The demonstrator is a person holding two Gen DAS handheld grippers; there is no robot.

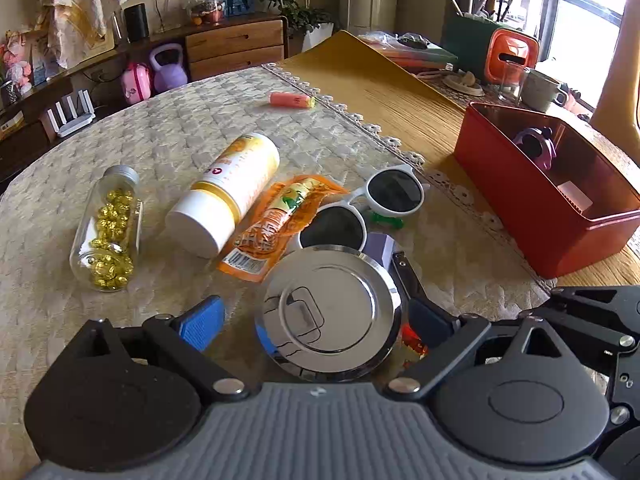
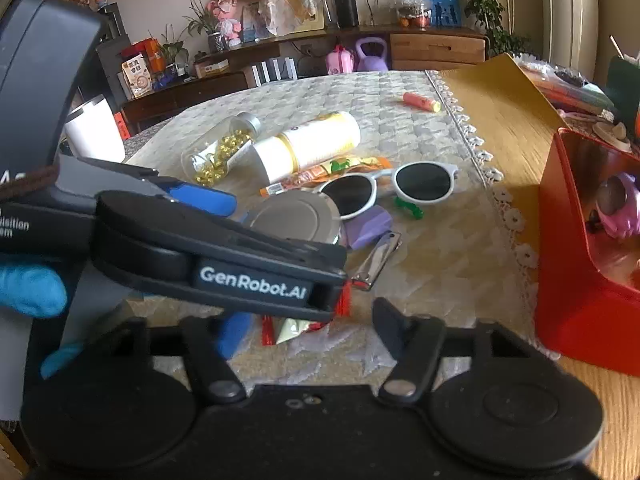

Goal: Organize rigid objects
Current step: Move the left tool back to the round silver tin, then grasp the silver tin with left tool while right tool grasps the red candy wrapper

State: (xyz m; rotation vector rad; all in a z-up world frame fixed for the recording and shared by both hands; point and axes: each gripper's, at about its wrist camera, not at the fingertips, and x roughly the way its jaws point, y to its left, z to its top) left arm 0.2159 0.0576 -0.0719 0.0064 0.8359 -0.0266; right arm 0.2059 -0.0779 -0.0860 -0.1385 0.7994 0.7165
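Left wrist view: the left gripper (image 1: 316, 318) tilts down over a quilted cloth (image 1: 160, 132), its tongs spread. A round chrome disc (image 1: 328, 312) lies between them. The left blue pad (image 1: 202, 322) stands clear of the rim; the right one sits right at the rim, and I cannot tell if it touches. Just beyond the disc are white sunglasses (image 1: 360, 208) with dark lenses, partly over an orange packet (image 1: 276, 224). Beside the packet lies a white bottle (image 1: 228, 192) on its side, then a glass jar (image 1: 108, 232) of gold capsules, also lying down. A purple block (image 1: 380, 246) peeks out behind the disc. A pink tube (image 1: 292, 100) lies well apart, near the cloth's lace edge. A red box (image 1: 540, 216) stands to the right on the bare wooden table (image 1: 400, 92), with a purple thing (image 1: 536, 148) inside. Right wrist view: the right gripper (image 2: 308, 326) points down at the near edge of the cloth with its tongs parted. A red-and-pale wrapper (image 2: 288, 326) lies between them, and neither finger presses it. The left gripper crosses in front, held by a blue-gloved hand (image 2: 28, 288). A nail clipper (image 2: 378, 258) lies just past its near finger, beside the purple block. The red box stands at the right edge.
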